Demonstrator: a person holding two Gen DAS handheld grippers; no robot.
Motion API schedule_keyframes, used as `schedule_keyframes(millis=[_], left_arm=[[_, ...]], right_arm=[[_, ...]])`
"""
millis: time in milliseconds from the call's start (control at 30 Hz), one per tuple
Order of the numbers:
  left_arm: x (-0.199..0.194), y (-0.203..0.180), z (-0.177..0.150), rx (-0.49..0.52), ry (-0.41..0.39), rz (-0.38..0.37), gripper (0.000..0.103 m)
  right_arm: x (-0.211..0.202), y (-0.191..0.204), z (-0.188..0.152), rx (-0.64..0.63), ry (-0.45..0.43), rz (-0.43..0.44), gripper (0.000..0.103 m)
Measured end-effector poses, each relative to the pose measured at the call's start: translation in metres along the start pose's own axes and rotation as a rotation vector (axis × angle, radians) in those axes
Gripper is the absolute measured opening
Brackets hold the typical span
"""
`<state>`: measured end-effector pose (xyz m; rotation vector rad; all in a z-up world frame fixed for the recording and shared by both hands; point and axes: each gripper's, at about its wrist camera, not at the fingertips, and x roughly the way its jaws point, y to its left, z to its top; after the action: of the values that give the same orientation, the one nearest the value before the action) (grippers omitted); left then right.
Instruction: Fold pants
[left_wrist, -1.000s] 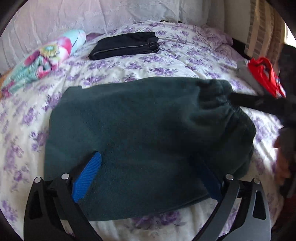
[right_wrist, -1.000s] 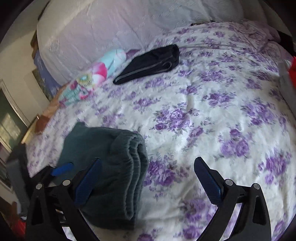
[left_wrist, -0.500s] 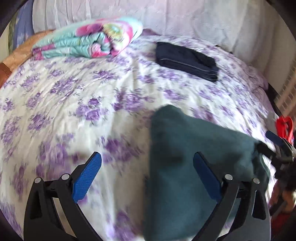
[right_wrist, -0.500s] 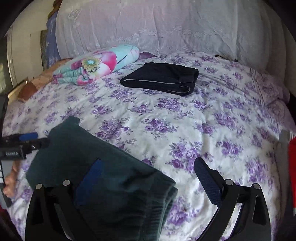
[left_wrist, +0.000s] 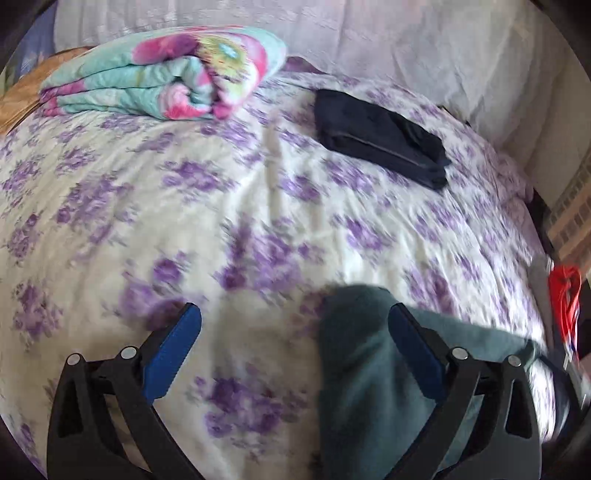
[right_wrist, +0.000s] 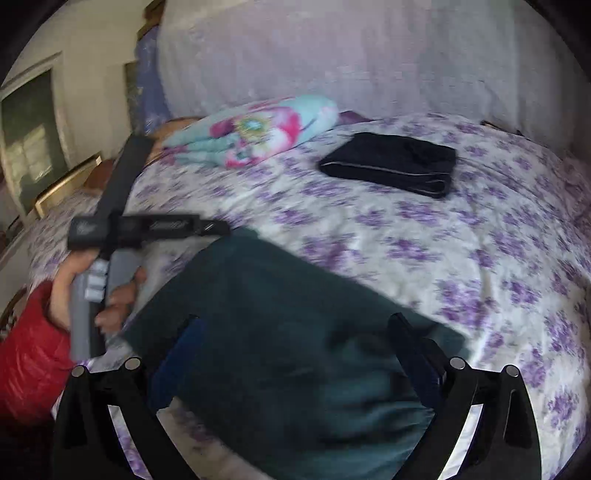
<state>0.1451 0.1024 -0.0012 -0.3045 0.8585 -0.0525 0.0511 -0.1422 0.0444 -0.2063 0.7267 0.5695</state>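
A: Where are the green pants (right_wrist: 280, 332)?

B: Folded on the flowered bed (left_wrist: 258, 192), near its front edge. In the right wrist view they fill the lower middle; in the left wrist view only a corner (left_wrist: 369, 369) shows at lower right, blurred, and the rest runs out of frame.

A: And the right claw (right_wrist: 295, 354)?

B: Its jaws are spread wide, with the pants lying between and under them. Whether the pads touch the cloth I cannot tell; the left pad is dark and smeared.

A: The left claw (left_wrist: 295, 354)?

B: Also spread wide, gripping nothing. Its left pad hangs over bare bedspread, its right pad over the corner of the pants. From the right wrist view that claw is seen from the side, its tips (right_wrist: 218, 227) by the far corner of the pants, too blurred to judge contact. A hand (right_wrist: 110, 295) holds its grey handle, with a red sleeve (right_wrist: 26, 350) cut off at the frame edge.

A: Anything else?

B: Folded black pants (left_wrist: 380, 144) lie well apart toward the headboard, beside a rolled floral blanket (left_wrist: 166, 77). Something red (left_wrist: 563, 295) sits at the bed's right edge; I cannot make out what.
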Motion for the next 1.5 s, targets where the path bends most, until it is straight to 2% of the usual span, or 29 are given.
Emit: schedule_keyframes(millis=[67, 133, 200, 267, 367, 567, 633, 733, 900, 1000, 1067, 1200, 1367, 1433, 1500], left_arm=[[0.002, 0.008, 0.001, -0.007, 0.013, 0.002, 0.098], [0.006, 0.006, 0.003, 0.027, 0.021, 0.003, 0.098], [0.010, -0.004, -0.001, 0.100, 0.017, 0.063, 0.098], [0.016, -0.015, -0.006, 0.173, 0.013, 0.134, 0.098], [0.013, -0.020, -0.007, 0.201, -0.010, 0.166, 0.098], [-0.010, -0.011, -0.010, 0.147, -0.082, 0.155, 0.098], [-0.011, -0.010, -0.011, 0.145, -0.081, 0.152, 0.098], [-0.013, -0.015, -0.015, 0.168, -0.085, 0.158, 0.098], [-0.004, -0.018, -0.016, 0.194, -0.062, 0.187, 0.098], [-0.008, -0.017, -0.017, 0.185, -0.077, 0.187, 0.098], [-0.011, -0.018, -0.018, 0.187, -0.086, 0.190, 0.098], [-0.018, -0.024, -0.025, 0.212, -0.100, 0.185, 0.098], [-0.027, -0.029, -0.039, 0.231, -0.100, 0.175, 0.098], [-0.030, -0.029, -0.045, 0.232, -0.096, 0.172, 0.098], [-0.033, -0.029, -0.052, 0.235, -0.091, 0.165, 0.098]], right_arm=[[0.016, 0.036, -0.002, -0.106, 0.058, 0.036, 0.100], [0.036, 0.064, -0.005, -0.196, 0.088, -0.009, 0.100], [0.060, 0.079, -0.013, -0.243, 0.163, -0.061, 0.100], [0.059, 0.084, -0.015, -0.262, 0.153, -0.062, 0.100], [0.052, 0.076, -0.016, -0.213, 0.165, -0.001, 0.100], [0.021, 0.064, -0.003, -0.130, 0.004, -0.014, 0.100], [0.031, 0.055, -0.001, -0.103, 0.038, -0.055, 0.100], [0.052, 0.051, -0.009, -0.087, 0.139, -0.075, 0.100], [0.046, 0.046, -0.009, -0.076, 0.106, -0.058, 0.100], [0.019, 0.038, -0.015, -0.034, 0.032, -0.069, 0.100], [0.002, 0.027, -0.020, -0.015, -0.007, -0.108, 0.100], [-0.006, -0.005, -0.025, 0.014, 0.002, -0.215, 0.100], [-0.008, -0.040, -0.040, 0.114, 0.012, -0.227, 0.100], [-0.002, -0.047, -0.048, 0.139, 0.040, -0.226, 0.100], [0.011, -0.058, -0.054, 0.185, 0.100, -0.178, 0.100]])
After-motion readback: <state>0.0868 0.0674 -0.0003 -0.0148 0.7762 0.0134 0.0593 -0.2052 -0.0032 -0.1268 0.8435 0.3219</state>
